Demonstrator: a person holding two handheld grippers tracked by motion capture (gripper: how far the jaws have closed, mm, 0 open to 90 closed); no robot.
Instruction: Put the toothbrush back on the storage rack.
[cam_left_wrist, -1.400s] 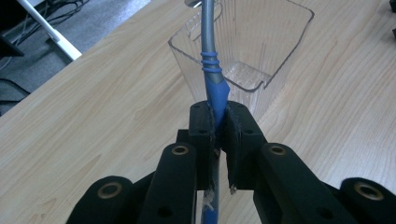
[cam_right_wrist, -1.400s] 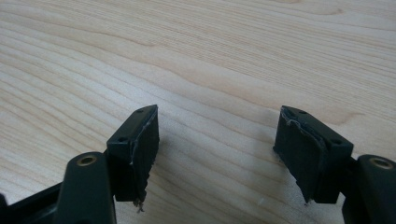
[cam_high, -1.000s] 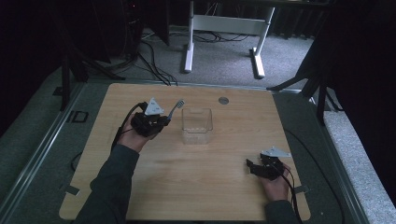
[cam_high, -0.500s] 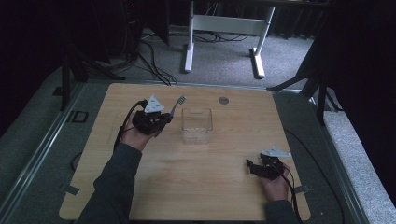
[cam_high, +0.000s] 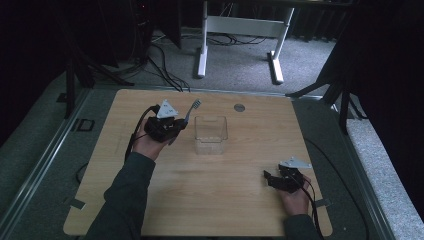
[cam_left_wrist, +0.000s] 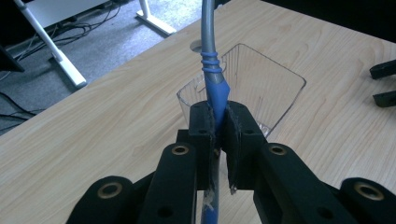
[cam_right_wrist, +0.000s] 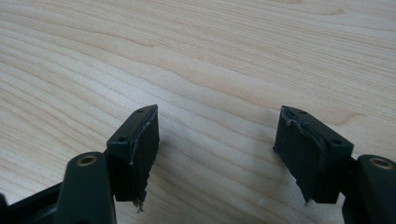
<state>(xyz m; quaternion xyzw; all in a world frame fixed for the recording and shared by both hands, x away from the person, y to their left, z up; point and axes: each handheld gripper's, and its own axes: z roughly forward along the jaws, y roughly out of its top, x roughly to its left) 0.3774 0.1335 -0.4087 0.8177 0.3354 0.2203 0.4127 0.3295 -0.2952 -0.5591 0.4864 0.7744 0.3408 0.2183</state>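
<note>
Left claw (cam_left_wrist: 215, 135) grips blue-handled fork (cam_left_wrist: 214, 88) beside clear container (cam_left_wrist: 261, 88)

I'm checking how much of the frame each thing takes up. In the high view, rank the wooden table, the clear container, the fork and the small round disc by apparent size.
1. Wooden table, by far the largest.
2. Clear container.
3. Fork, judged by its visible part; the rest is hidden in the left gripper, so the ranking against the container is unsure.
4. Round disc, smallest.

Light wooden bench (cam_high: 210, 200) with rounded corners, pale grain running across. A clear square plastic container (cam_high: 210, 135) sits just above centre, and a small round grey disc (cam_high: 239, 107) lies near the far edge, at one o'clock from it.
</note>
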